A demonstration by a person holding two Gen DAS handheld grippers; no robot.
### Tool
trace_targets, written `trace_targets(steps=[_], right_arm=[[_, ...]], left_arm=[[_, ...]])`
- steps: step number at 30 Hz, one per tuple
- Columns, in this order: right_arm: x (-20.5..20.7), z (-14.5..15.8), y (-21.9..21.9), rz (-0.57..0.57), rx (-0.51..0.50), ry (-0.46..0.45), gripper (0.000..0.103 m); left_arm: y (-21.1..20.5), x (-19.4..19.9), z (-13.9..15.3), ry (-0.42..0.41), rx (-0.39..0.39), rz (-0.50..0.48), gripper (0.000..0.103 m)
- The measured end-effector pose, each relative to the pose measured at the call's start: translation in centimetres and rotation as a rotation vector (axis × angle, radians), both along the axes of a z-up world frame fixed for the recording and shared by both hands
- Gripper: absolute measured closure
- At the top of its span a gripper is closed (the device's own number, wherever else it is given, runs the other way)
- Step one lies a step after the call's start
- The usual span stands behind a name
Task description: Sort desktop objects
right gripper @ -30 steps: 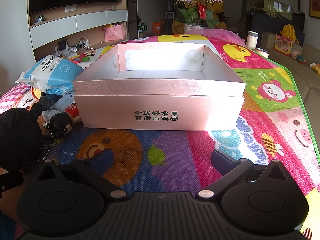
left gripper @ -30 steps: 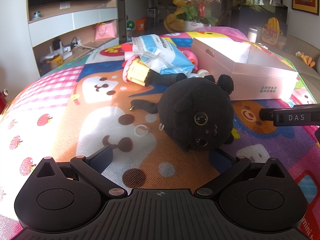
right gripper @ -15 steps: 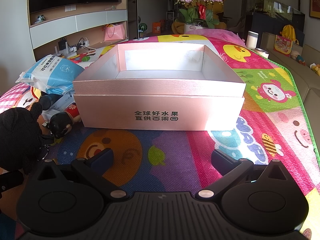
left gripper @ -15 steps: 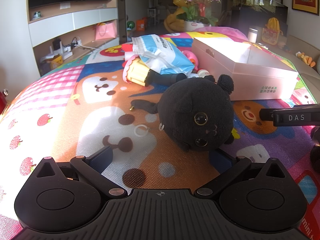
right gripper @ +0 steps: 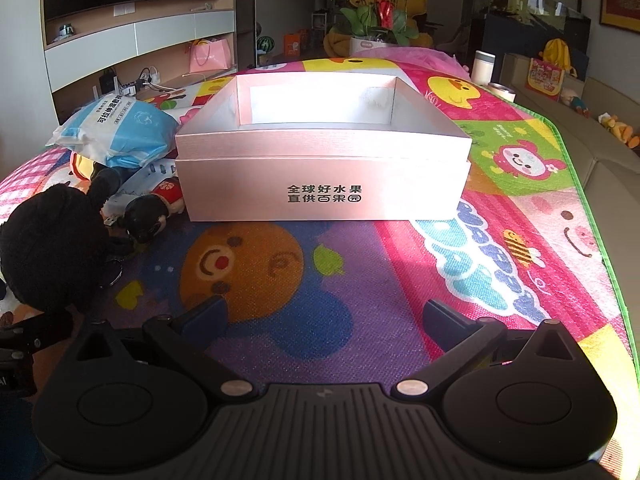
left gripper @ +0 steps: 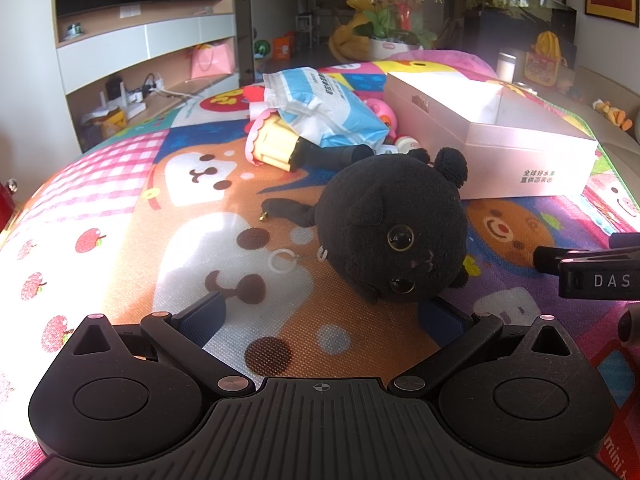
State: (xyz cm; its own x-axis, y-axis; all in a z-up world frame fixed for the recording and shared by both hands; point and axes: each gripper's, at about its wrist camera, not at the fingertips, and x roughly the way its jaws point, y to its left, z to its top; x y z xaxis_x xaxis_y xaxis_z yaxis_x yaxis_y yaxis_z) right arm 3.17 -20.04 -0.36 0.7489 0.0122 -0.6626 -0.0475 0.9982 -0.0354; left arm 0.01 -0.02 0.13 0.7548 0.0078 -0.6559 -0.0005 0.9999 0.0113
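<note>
A black plush cat (left gripper: 394, 236) lies on the colourful mat just ahead of my left gripper (left gripper: 320, 316), which is open and empty; the plush sits toward its right finger. The plush also shows in the right wrist view (right gripper: 52, 248) at the far left. An open pink box (right gripper: 320, 148) stands ahead of my right gripper (right gripper: 322, 314), which is open and empty over the mat. The box shows in the left wrist view (left gripper: 492, 128) at the right. Behind the plush lie a blue-white wipes pack (left gripper: 324, 108), a yellow and black toy (left gripper: 280, 148) and a small doll (right gripper: 154, 216).
The right gripper's body (left gripper: 592, 272) reaches in at the right of the left wrist view. A white ring (left gripper: 283, 260) on a cord lies left of the plush. A flower pot (right gripper: 376, 16) stands beyond the mat's far end. The mat's green edge (right gripper: 600, 240) runs down the right.
The left gripper has crept slightly forward toward the plush. The right gripper has barely moved.
</note>
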Motion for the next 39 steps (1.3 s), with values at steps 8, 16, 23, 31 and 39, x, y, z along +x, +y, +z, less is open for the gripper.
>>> trace_targets(steps=[8,16,23,31,39], right_arm=[[-0.3,0.2,0.7,-0.006,-0.058,-0.029,0.000],[0.0,0.2,-0.3,0.004,0.009,0.007,0.000],[0.0,0.3,-1.6,0.080,0.053,0.037,0.000],[-0.1,0.6,-0.8,0.147,0.013,0.030,0.000],[1.2,2.8,7.1,0.381,0.013,-0.112,0.035]], left_arm=[[0.4,2.0,0.9,0.031,-0.028,-0.056,0.000],[3.3,5.5,2.4,-0.129,0.204,0.196,0.000],[6.2,3.4,2.9,-0.161,0.087,0.193,0.000],[6.8,1.4,3.5,-0.205,-0.033,0.194,0.000],[7.5,-0.6,3.9,-0.232,-0.039,0.204,0.000]])
